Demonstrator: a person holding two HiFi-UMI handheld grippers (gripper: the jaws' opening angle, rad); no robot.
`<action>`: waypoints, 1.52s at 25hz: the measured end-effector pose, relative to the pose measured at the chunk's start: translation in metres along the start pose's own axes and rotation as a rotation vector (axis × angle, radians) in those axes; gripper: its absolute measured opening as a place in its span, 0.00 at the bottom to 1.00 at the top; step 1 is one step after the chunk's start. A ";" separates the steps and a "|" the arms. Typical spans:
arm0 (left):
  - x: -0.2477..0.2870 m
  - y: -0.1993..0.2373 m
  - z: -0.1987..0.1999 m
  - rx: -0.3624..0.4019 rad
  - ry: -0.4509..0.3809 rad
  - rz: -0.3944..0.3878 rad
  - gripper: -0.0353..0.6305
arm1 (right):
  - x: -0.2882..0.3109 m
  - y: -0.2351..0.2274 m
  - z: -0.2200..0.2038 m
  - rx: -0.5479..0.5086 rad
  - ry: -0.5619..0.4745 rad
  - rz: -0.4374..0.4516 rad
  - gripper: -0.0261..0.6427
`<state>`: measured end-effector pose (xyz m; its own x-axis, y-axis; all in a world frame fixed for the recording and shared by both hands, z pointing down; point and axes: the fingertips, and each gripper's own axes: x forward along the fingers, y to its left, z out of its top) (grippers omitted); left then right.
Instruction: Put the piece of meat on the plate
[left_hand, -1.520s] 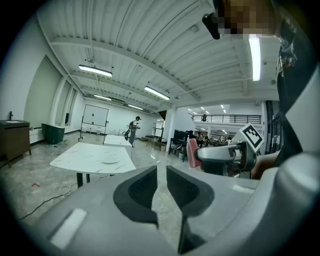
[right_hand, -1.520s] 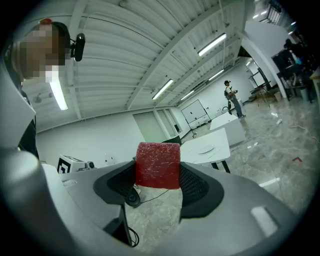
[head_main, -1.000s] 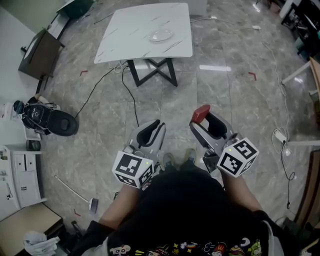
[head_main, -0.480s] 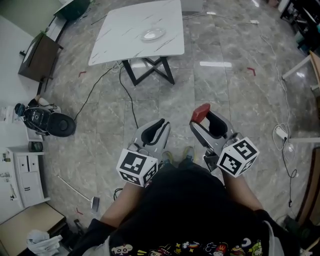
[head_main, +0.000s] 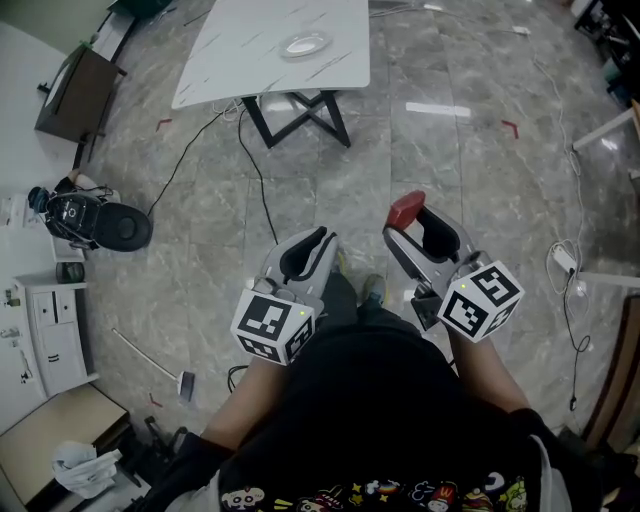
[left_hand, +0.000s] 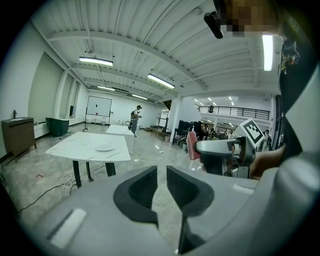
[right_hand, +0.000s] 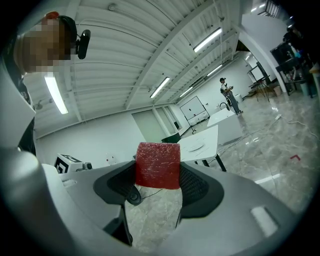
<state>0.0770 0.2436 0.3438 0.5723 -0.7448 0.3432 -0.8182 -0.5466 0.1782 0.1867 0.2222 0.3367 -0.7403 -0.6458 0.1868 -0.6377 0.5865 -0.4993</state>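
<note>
Right tool is clenched on the piece of meat. It's a red block pinched by its two side faces between the pads, with the upper part sticking out past the tips and the lower edge sitting inside the jaws. My read is that it's light and somewhat soft, and the sheen on the surface suggests it could be slippery. So the flat opposite sides are the right place to hold it, squeezing just enough that it doesn't slide, not enough to crush it. In the head view the meat hangs over the floor just ahead of the person, well apart from the bench. The plate sits on the bench top and looks bare. Left tool has its jaws drawn together to a thin slit with nothing in it. It is held beside the right tool without touching it.
</note>
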 end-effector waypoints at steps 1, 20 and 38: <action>0.001 0.002 0.001 -0.005 -0.002 0.001 0.14 | 0.003 -0.001 0.000 0.001 0.004 -0.002 0.48; 0.023 0.087 0.012 -0.045 0.000 -0.068 0.14 | 0.085 0.001 0.010 -0.011 0.033 -0.060 0.48; 0.051 0.170 0.046 -0.019 -0.003 -0.117 0.14 | 0.178 0.001 0.037 -0.022 0.034 -0.080 0.48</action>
<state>-0.0303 0.0950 0.3489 0.6638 -0.6779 0.3160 -0.7469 -0.6223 0.2341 0.0624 0.0896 0.3379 -0.6936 -0.6741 0.2541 -0.6991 0.5447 -0.4631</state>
